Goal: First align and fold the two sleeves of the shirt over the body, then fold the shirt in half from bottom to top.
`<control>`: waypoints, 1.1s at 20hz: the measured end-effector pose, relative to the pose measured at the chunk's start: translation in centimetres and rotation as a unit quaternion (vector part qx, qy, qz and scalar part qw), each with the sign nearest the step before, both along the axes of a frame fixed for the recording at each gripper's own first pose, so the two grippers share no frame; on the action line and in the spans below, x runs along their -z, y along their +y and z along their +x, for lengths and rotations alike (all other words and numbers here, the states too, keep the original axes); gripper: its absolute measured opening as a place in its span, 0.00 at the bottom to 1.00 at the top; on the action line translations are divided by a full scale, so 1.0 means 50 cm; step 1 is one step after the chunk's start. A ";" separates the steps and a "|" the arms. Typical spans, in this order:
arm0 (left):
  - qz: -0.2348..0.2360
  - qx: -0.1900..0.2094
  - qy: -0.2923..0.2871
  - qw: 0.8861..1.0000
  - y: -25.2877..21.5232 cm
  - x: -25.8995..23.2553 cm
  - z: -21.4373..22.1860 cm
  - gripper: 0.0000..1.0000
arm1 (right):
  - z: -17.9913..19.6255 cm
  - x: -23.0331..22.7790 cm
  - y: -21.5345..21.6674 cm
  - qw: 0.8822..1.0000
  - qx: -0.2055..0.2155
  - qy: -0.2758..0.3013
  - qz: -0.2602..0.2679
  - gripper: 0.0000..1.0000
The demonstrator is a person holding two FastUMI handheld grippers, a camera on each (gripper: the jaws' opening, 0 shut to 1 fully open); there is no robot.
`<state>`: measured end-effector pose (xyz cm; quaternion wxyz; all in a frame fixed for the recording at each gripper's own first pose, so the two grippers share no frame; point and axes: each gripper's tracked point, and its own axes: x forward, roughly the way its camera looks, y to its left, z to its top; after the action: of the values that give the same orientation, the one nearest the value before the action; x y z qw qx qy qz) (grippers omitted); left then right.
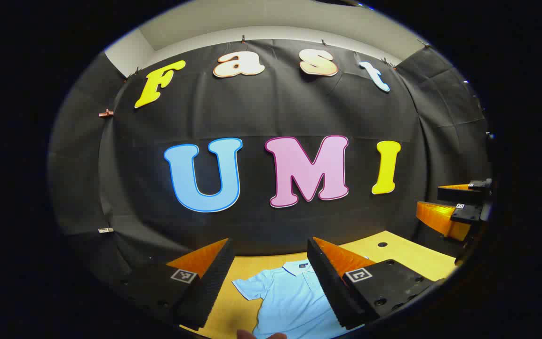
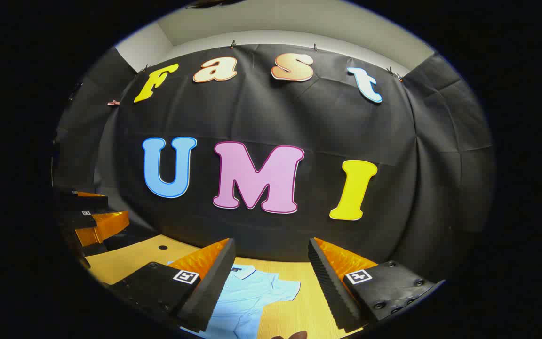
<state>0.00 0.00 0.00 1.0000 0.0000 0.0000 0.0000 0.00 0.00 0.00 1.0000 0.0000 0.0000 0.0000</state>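
Observation:
A light blue polo shirt point(image 1: 290, 296) lies flat on the yellow table point(image 1: 407, 256), collar toward the far wall, short sleeves spread out. My left gripper point(image 1: 268, 278) hangs open above it, over the collar and the shirt's left sleeve point(image 1: 250, 287). In the right gripper view the same shirt point(image 2: 243, 296) lies low between the fingers, with its right sleeve point(image 2: 285, 288) out to the side. My right gripper point(image 2: 268, 278) is open above that sleeve, holding nothing. The right gripper point(image 1: 464, 207) appears at the right edge of the left gripper view, and the left gripper point(image 2: 90, 214) at the left edge of the right gripper view.
The black cloth wall stands just behind the table's far edge. A small dark hole point(image 1: 382, 244) marks the tabletop near the back. A bit of a hand point(image 1: 261, 335) shows at the bottom of the left gripper view.

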 end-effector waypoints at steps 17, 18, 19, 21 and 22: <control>0.008 -0.002 0.012 1.000 0.025 0.029 0.030 0.98 | 0.016 0.003 0.022 1.000 -0.005 0.021 -0.002 0.96; 0.009 -0.001 0.012 1.000 0.023 0.026 0.032 0.98 | 0.021 0.007 0.024 1.000 -0.007 0.025 -0.002 0.96; 0.011 0.000 0.012 1.000 0.019 0.029 0.034 0.99 | 0.031 0.015 0.024 0.999 -0.008 0.033 -0.002 0.96; 0.015 0.002 0.011 1.000 0.016 0.029 0.035 0.98 | 0.057 0.046 0.015 0.998 -0.007 0.059 0.006 0.96; 0.018 0.002 0.012 1.000 0.013 0.033 0.037 0.98 | 0.084 0.071 0.001 0.997 -0.001 0.077 0.015 0.96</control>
<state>1.85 0.66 -1.65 0.9998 0.0181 0.0125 -0.0019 4.21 0.05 -3.56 0.9969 0.0150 0.0771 0.0013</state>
